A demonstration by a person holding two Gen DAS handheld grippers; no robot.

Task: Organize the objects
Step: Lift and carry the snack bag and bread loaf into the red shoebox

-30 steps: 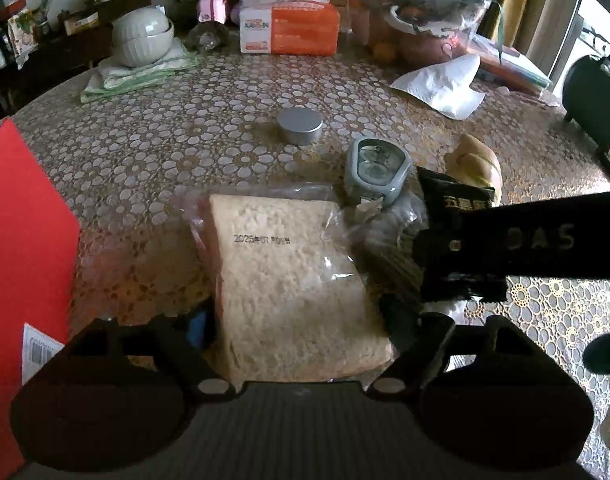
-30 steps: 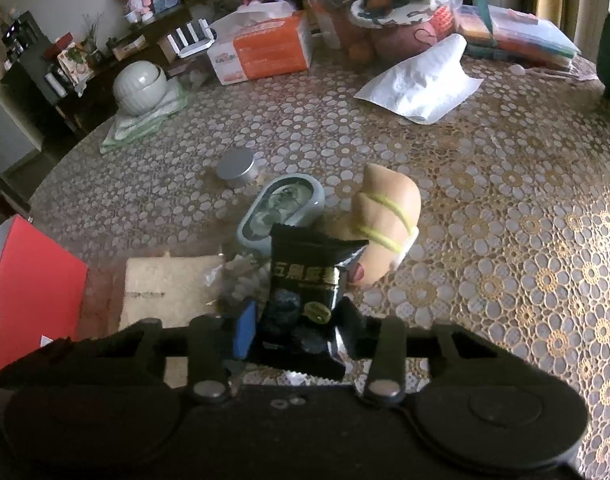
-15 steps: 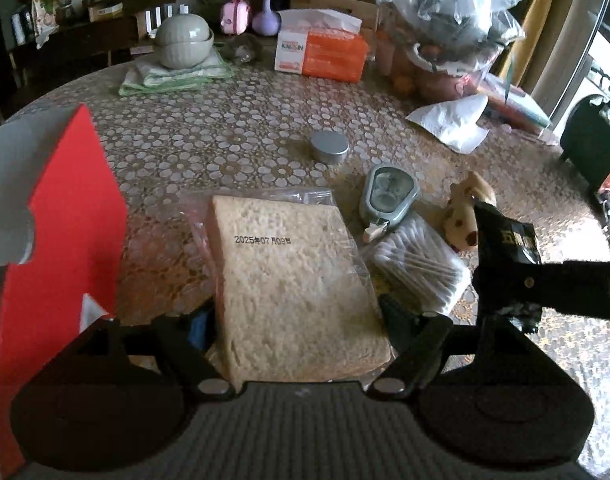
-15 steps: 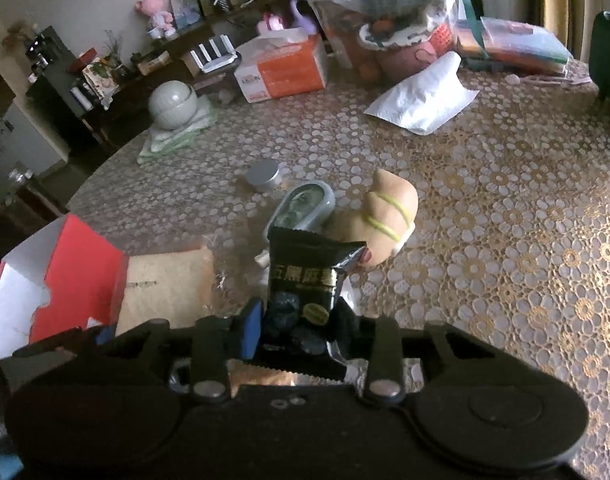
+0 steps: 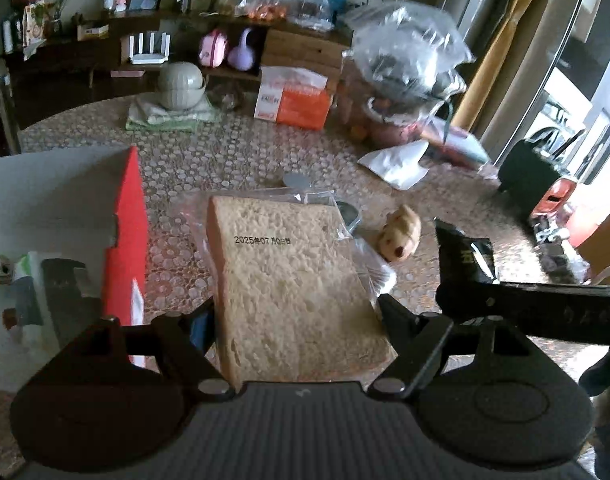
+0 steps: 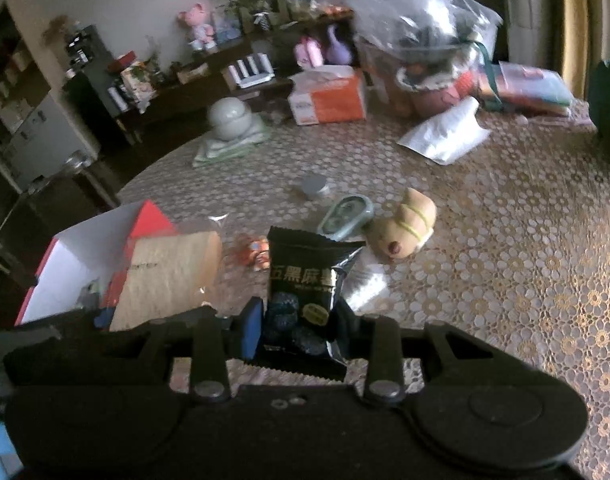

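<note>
Since a second ago we have lifted both loads off the table. Our left gripper [image 5: 297, 320] clamps the bagged bread [image 5: 289, 280] between wide jaws, beside the red box [image 5: 125, 240]. Our right gripper [image 6: 297, 328] pinches the black packet [image 6: 305, 280] between narrow jaws, above the tablecloth [image 6: 505, 280].

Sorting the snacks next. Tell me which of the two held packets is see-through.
The bagged bread slice between the left gripper fingers: clear wrap, date printed. The black snack packet in the right gripper is opaque.

I see open tablecloth [image 6: 525, 280] at the frame's right, while the tin [image 6: 315, 187], case [image 6: 347, 214] and toy [image 6: 409, 224] crowd the centre and the red box [image 6: 93, 256] blocks the left.
</note>
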